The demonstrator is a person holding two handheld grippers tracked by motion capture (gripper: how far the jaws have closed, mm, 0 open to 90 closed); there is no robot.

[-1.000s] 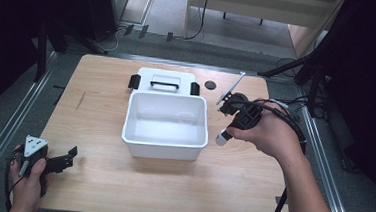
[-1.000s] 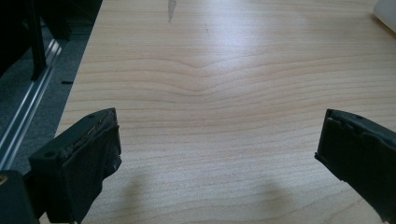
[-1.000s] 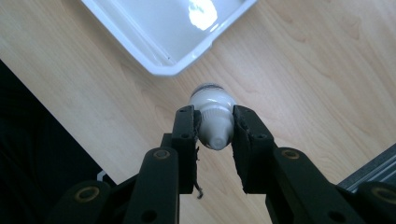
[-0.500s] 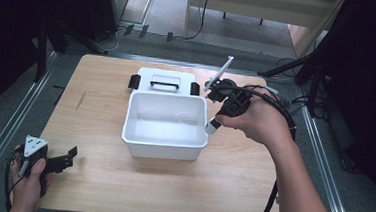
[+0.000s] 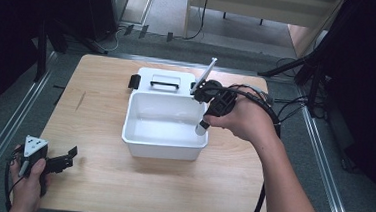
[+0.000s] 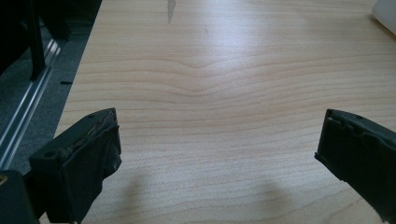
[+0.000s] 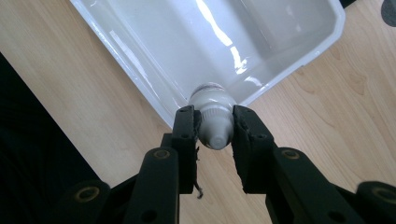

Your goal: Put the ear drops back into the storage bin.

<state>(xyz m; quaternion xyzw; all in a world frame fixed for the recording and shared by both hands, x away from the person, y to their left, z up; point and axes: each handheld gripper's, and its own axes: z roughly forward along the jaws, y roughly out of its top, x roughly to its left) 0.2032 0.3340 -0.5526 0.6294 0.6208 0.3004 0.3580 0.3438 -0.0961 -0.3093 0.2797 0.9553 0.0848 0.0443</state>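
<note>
The right gripper is clenched on a small white bottle, holding it by the neck just above the right rim of the white tub that sits in the middle of the wooden table. Behind the tub, toward the far edge, lies a white lid with a black handle. The left gripper rests near the table's near left corner, its jaws spread wide over bare wood and holding nothing.
</note>
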